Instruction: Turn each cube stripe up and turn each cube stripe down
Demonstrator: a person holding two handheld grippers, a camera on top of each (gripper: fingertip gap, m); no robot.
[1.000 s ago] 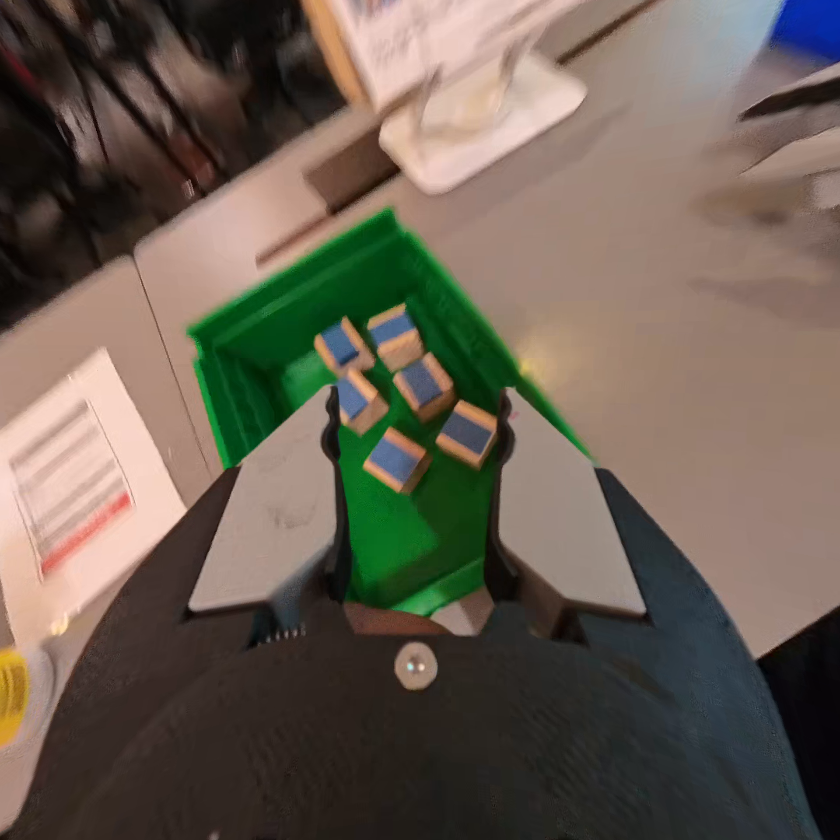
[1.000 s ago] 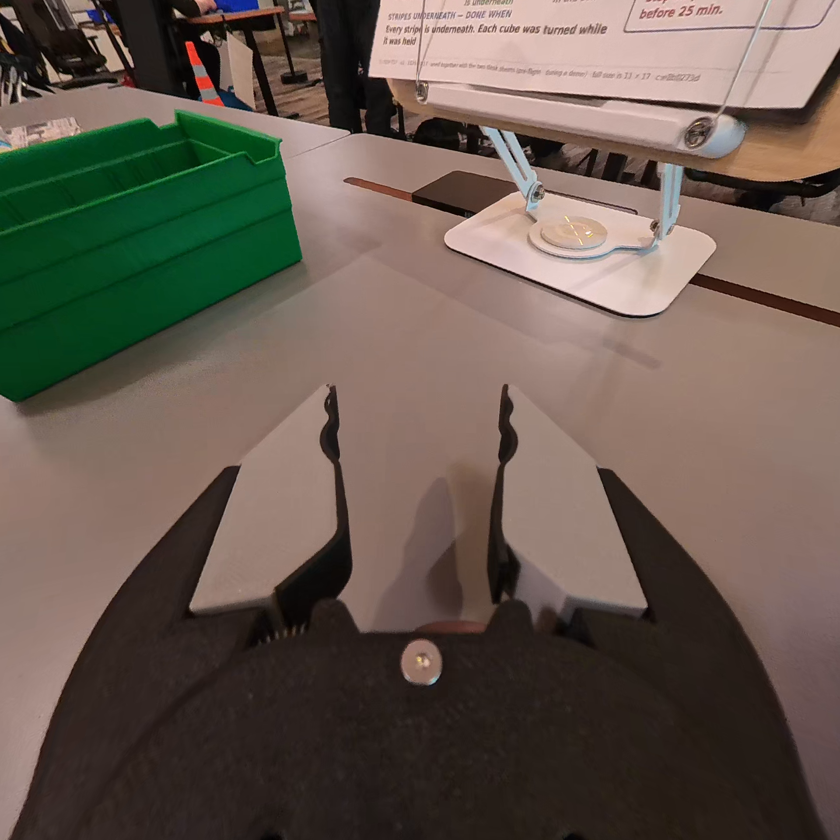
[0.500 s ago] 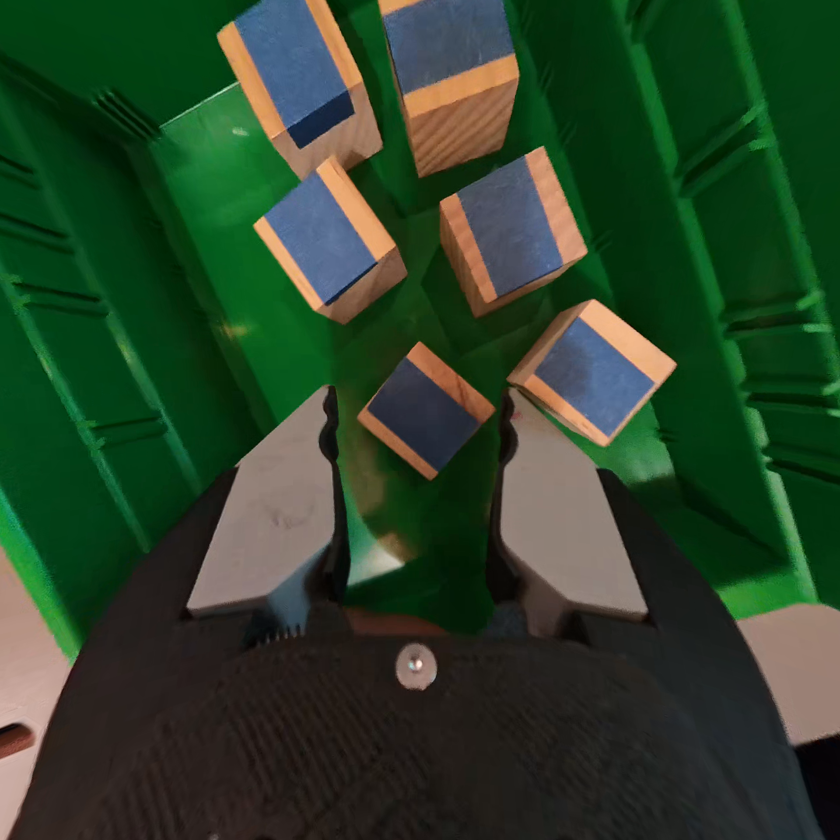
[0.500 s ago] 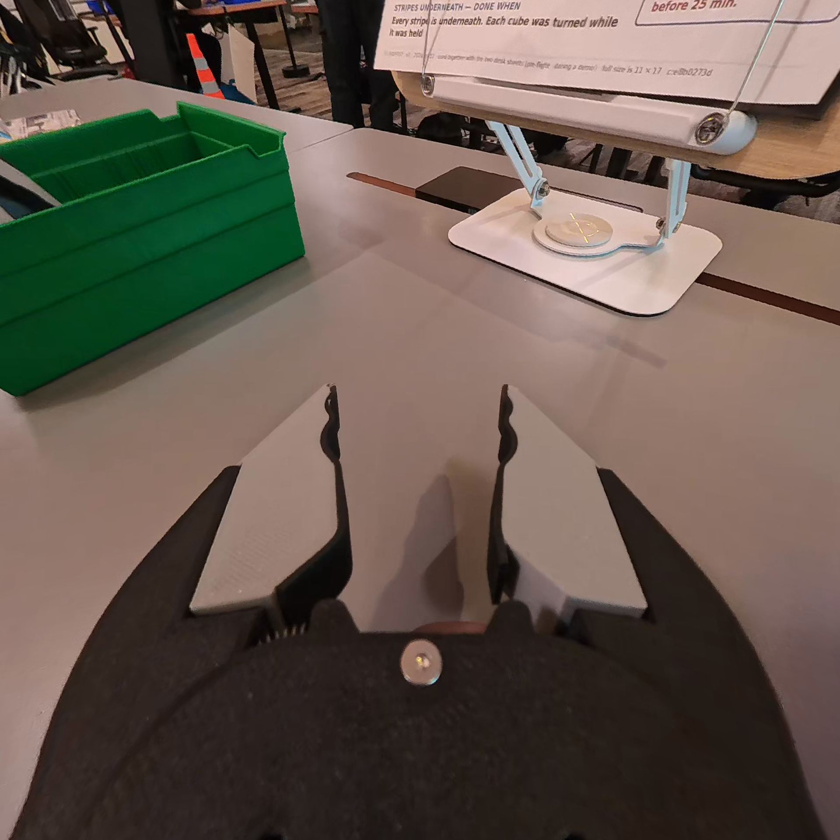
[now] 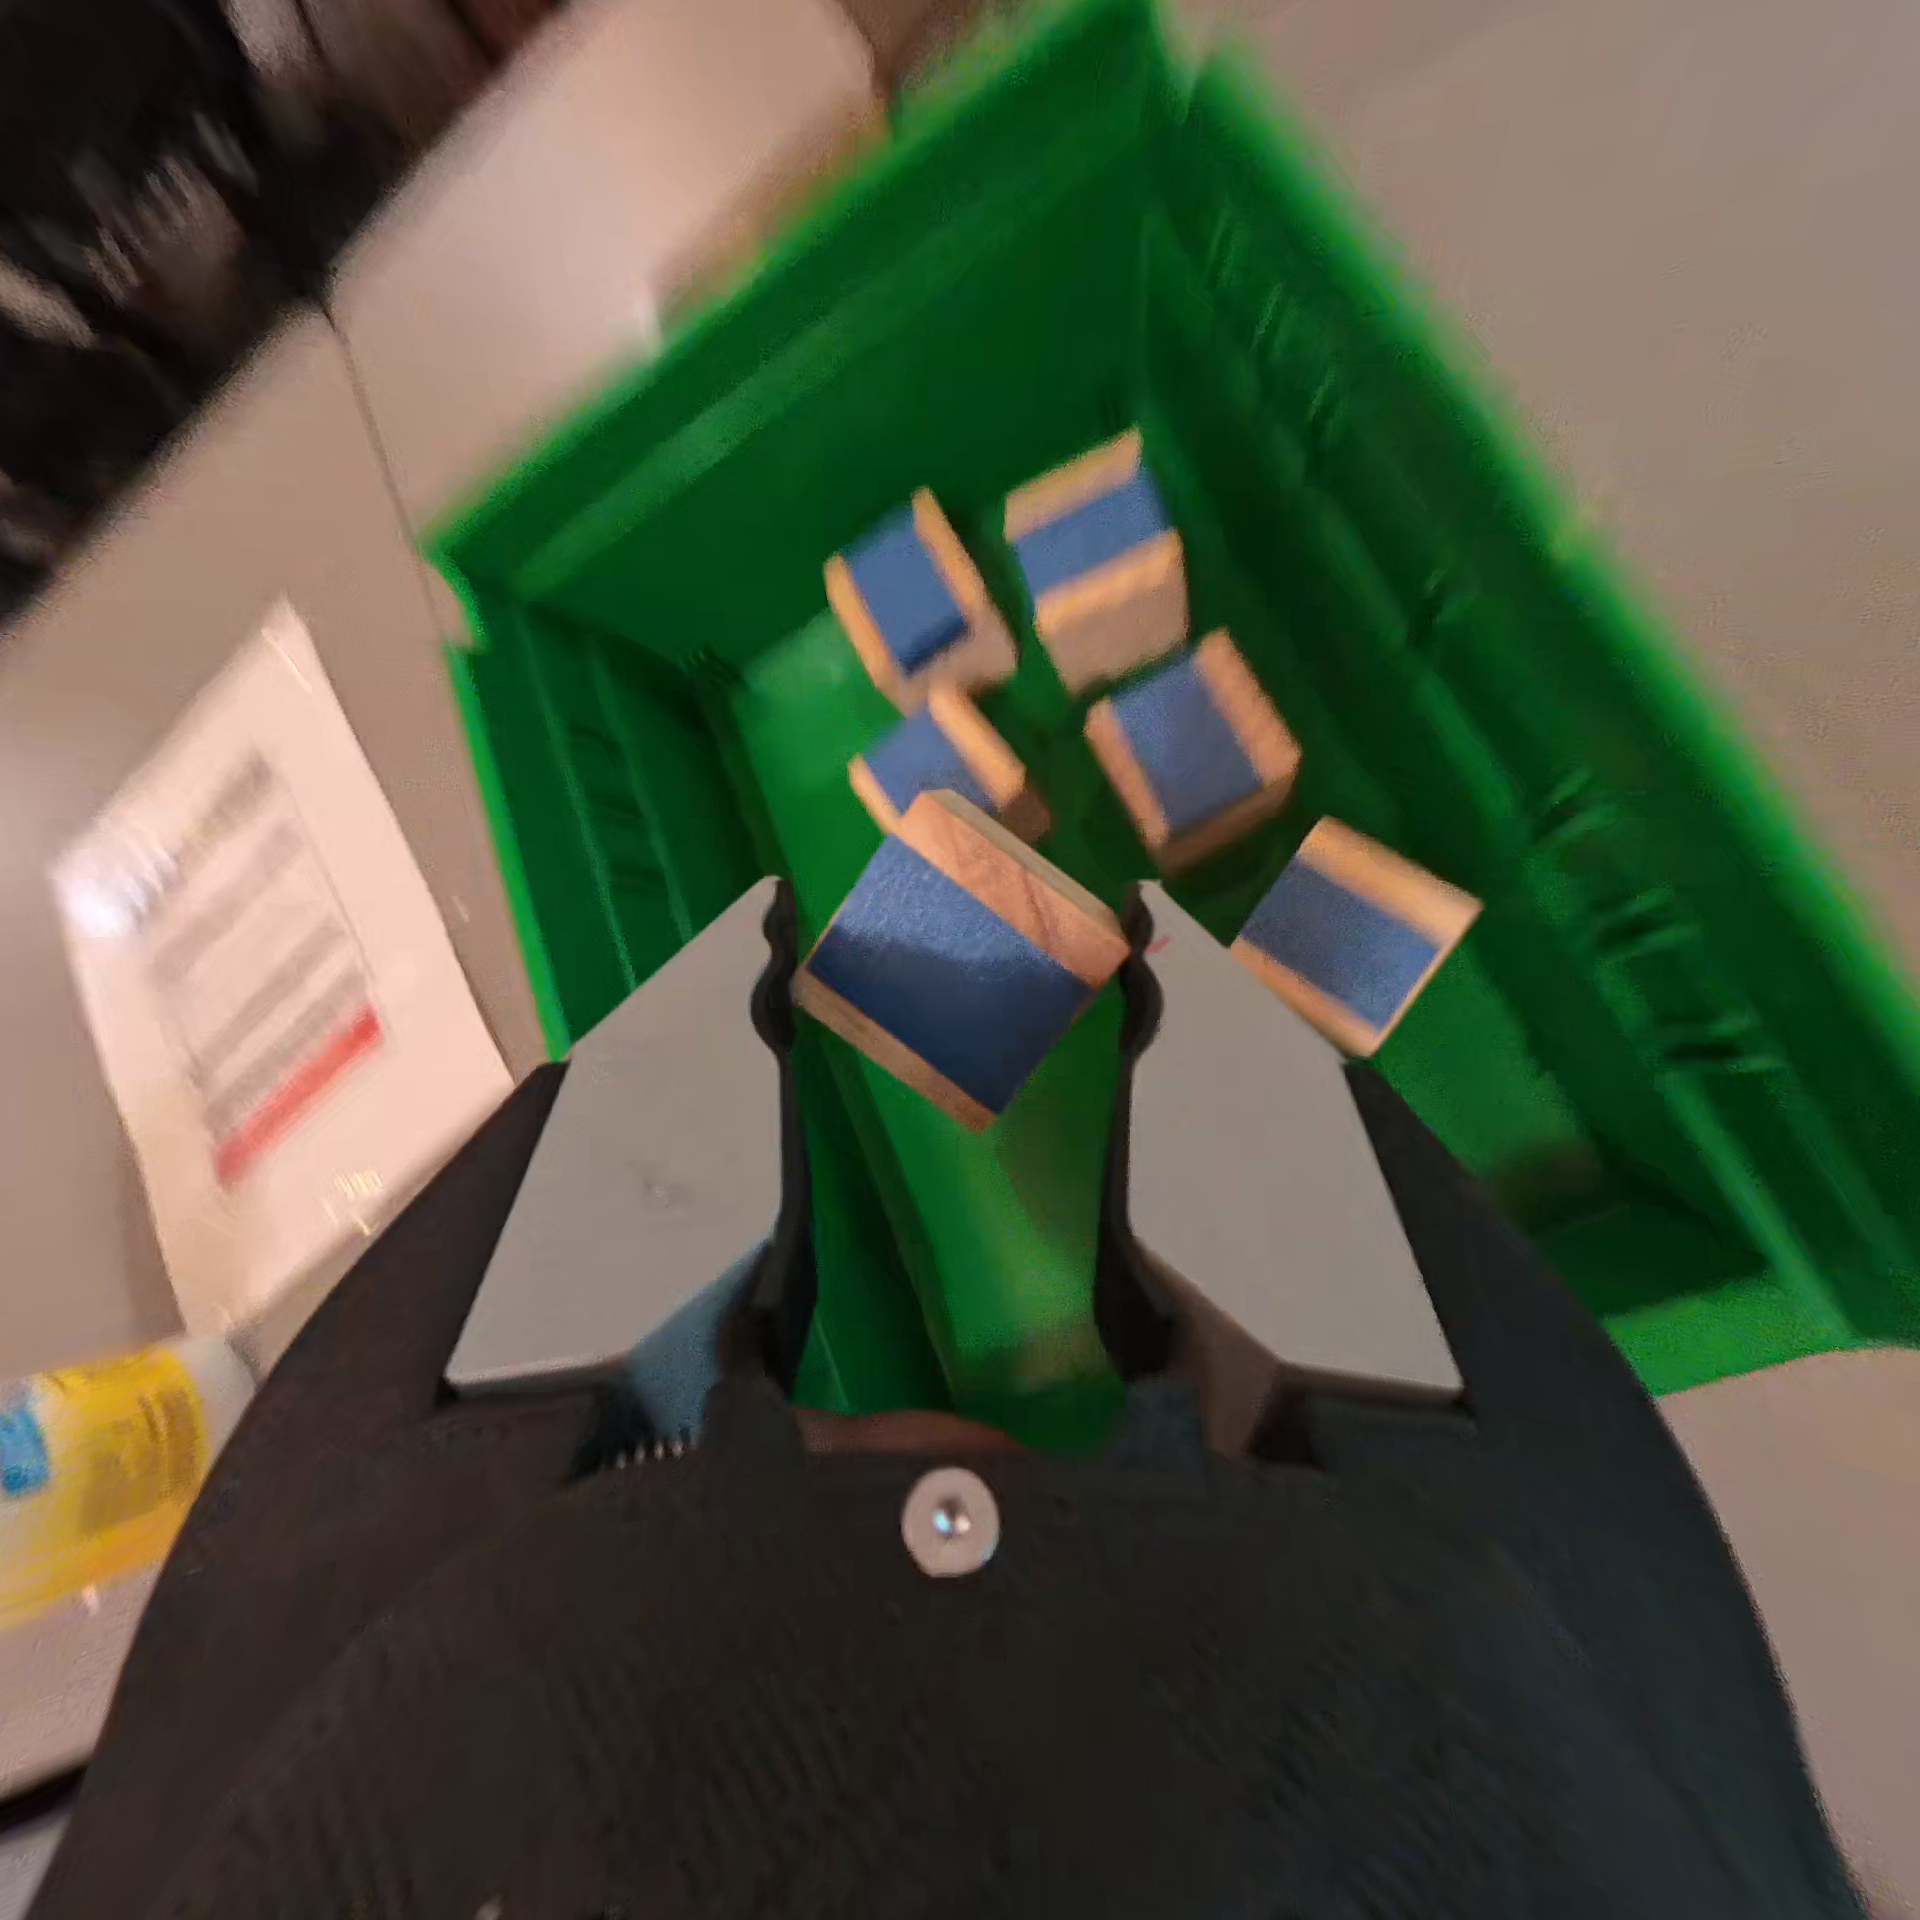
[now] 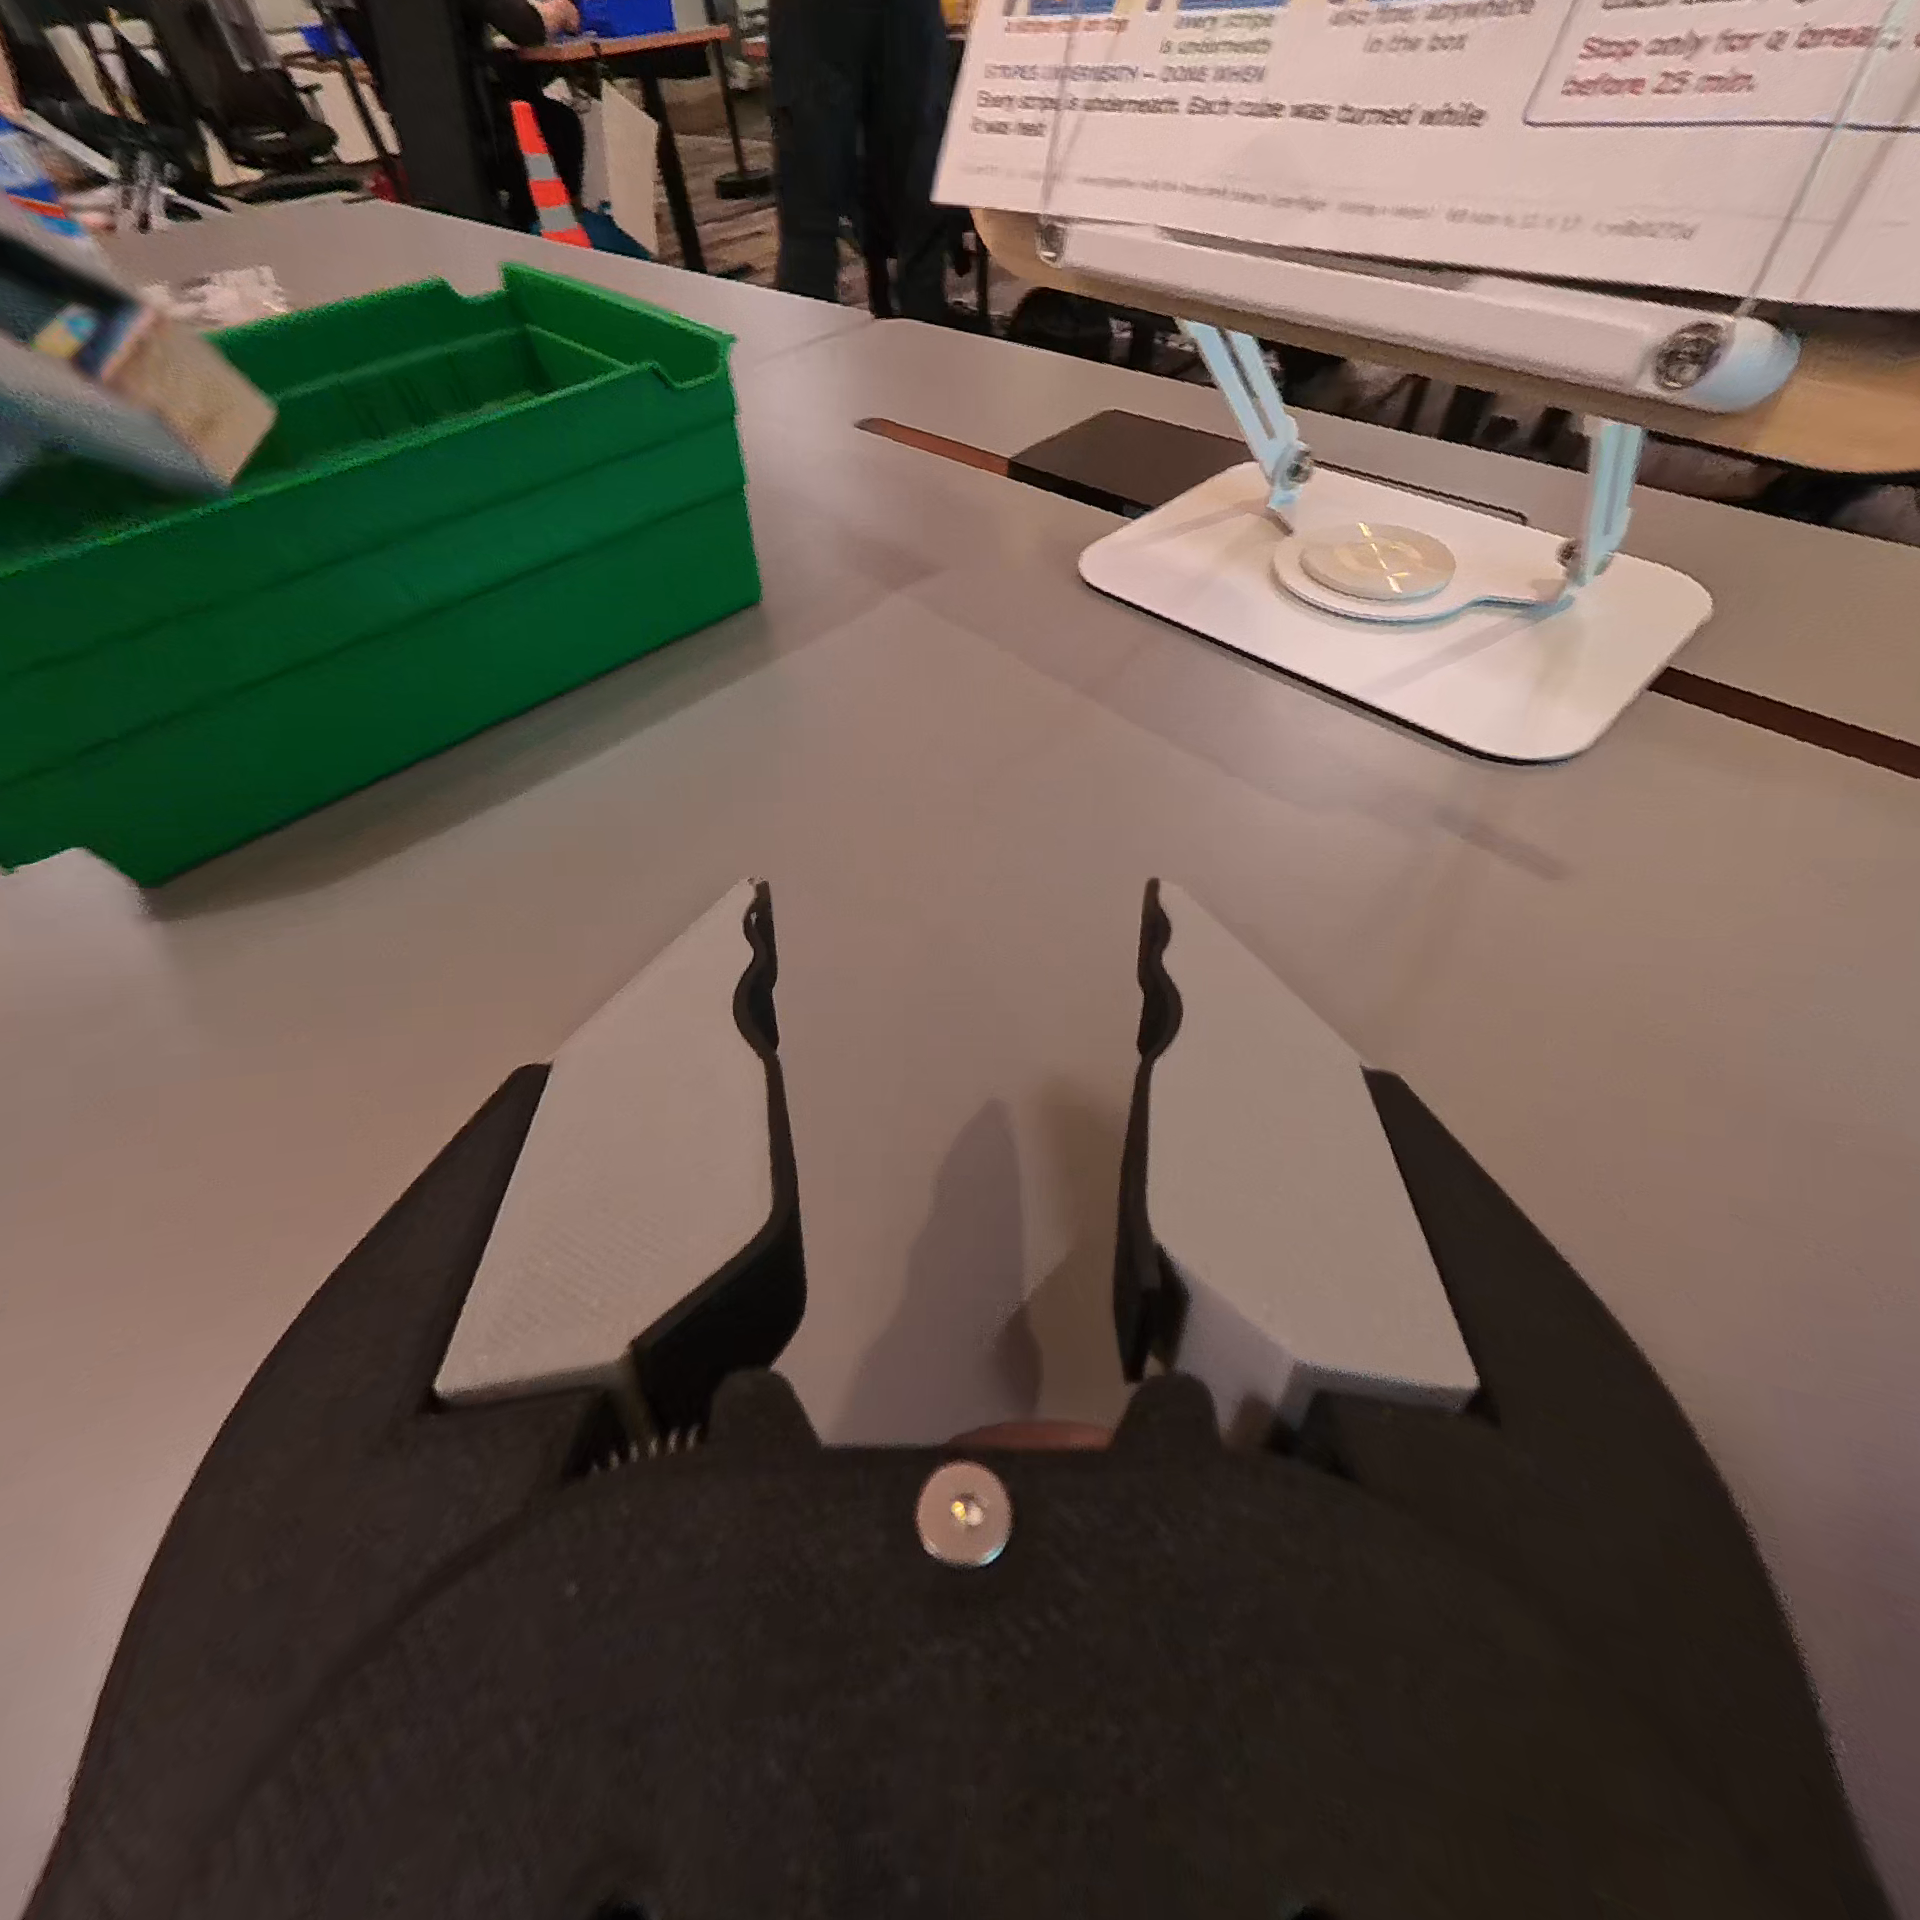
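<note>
My left gripper point(image 5: 951, 914) is shut on a wooden cube point(image 5: 935, 987) with a blue stripe facing me, and holds it by its corners above the green bin point(image 5: 1455, 582). Several more cubes lie in the bin, blue stripes up, such as one point(image 5: 1351, 935) to the right and one point(image 5: 1195, 743) behind. The view is blurred. In the right wrist view the held cube point(image 6: 197, 400) shows over the bin point(image 6: 416, 582) at the far left. My right gripper point(image 6: 951, 904) is open and empty over the grey table point(image 6: 935, 748).
A white sheet of paper point(image 5: 260, 935) and a yellow-labelled bottle point(image 5: 94, 1475) lie left of the bin. A white document stand point(image 6: 1392, 613) with a printed sheet point(image 6: 1455, 114) stands at the back right. People and furniture are beyond the table.
My left gripper closed on the nearest cube in the bin and rose with it out of the bin. My right gripper stayed open and shifted only slightly.
</note>
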